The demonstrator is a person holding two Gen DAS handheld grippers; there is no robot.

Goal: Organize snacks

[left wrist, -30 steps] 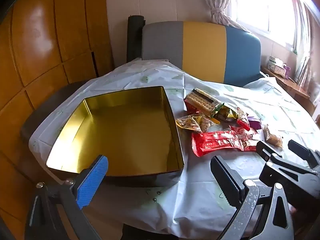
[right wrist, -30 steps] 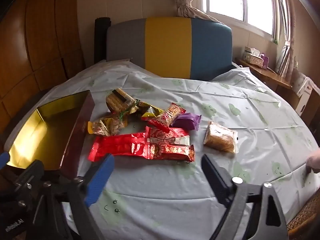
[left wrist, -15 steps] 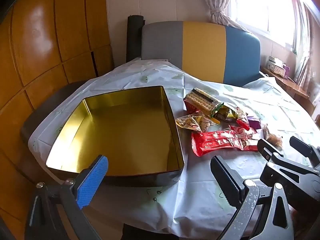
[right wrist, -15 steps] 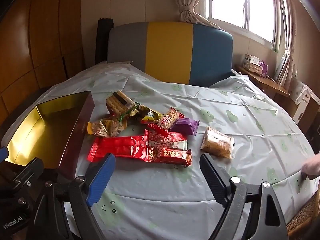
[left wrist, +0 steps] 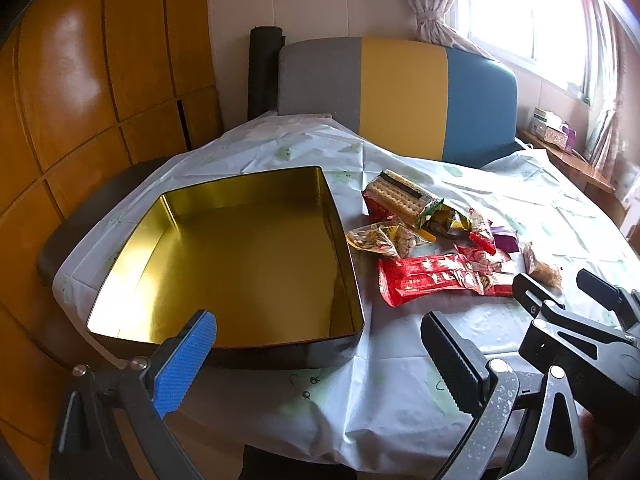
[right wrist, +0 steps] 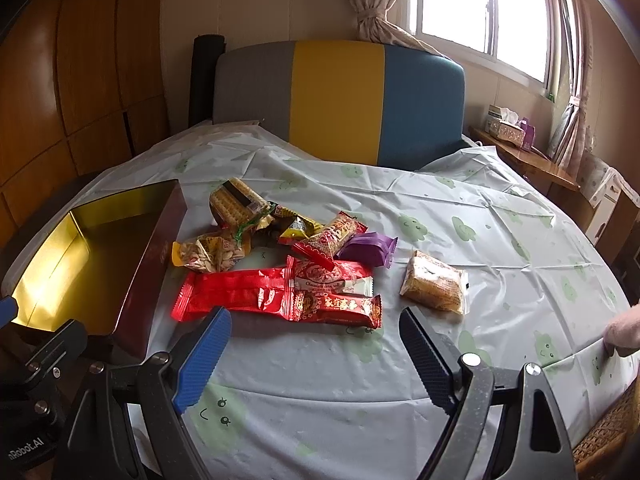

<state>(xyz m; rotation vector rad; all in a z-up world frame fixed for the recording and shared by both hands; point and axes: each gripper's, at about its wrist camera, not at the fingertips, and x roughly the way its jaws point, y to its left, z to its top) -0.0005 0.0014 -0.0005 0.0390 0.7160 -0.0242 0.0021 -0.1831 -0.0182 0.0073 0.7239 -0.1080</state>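
Observation:
An empty tin box (left wrist: 224,344) with a gold inside stands on the table's left, also in the right wrist view (right wrist: 156,264). Right of it lies a pile of snacks: a long red pack (right wrist: 236,294), a cracker pack (right wrist: 236,200), a nut bag (right wrist: 208,252), a purple packet (right wrist: 370,248), and a pastry pack (right wrist: 436,286) apart to the right. My left gripper (left wrist: 316,344) is open and empty at the box's near edge. My right gripper (right wrist: 314,340) is open and empty just in front of the red packs.
The round table has a light tablecloth with green prints (right wrist: 460,220). A grey, yellow and blue sofa back (right wrist: 340,100) stands behind it. Wooden panels (left wrist: 80,80) are at the left. A fingertip (right wrist: 622,330) rests at the table's right edge.
My right gripper has moved forward a little toward the snack pile. My left gripper has barely moved. Nothing was picked up.

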